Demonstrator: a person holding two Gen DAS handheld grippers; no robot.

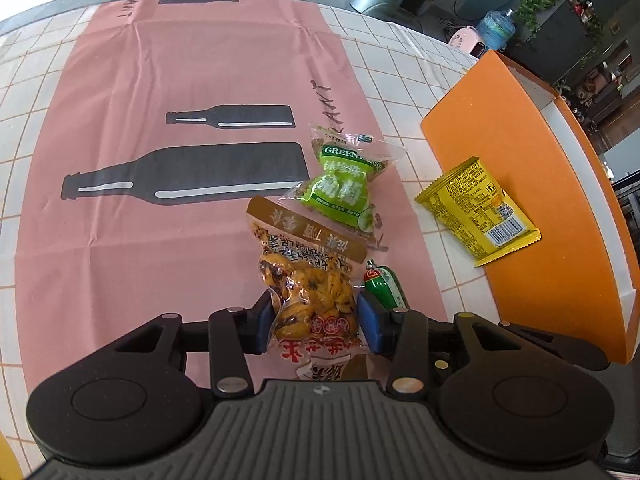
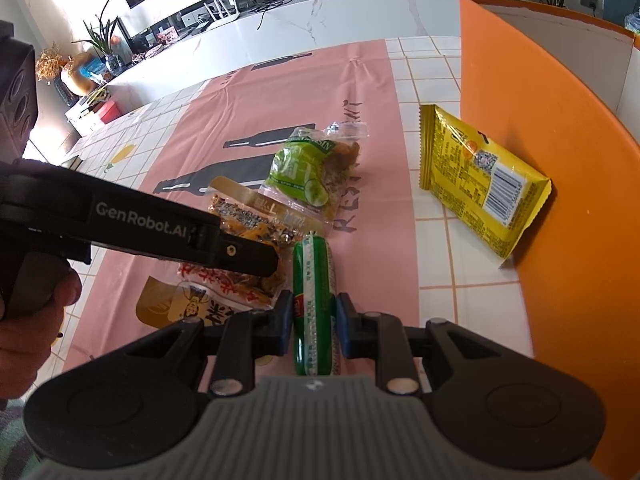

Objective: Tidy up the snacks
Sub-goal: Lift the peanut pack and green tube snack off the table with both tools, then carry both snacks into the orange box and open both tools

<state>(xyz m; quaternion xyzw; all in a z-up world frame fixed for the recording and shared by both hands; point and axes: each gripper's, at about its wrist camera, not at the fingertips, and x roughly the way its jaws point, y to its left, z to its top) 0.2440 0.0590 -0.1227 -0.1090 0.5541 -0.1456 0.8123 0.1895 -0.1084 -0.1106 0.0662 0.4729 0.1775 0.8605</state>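
My left gripper is shut on a clear bag of orange-brown snacks, its blue pads pressing both sides. Beyond it lies a green snack packet, and a green sausage stick shows just right of the bag. In the right wrist view my right gripper is shut on that green sausage stick, which points away from me. The left gripper's black finger reaches in from the left over the orange-brown snack bag. A yellow packet leans against the orange box.
A pink cloth printed with dark bottles covers the white tiled table. The tall orange box with a white inside stands at the right, the yellow packet at its foot. A hand holds the left gripper's handle.
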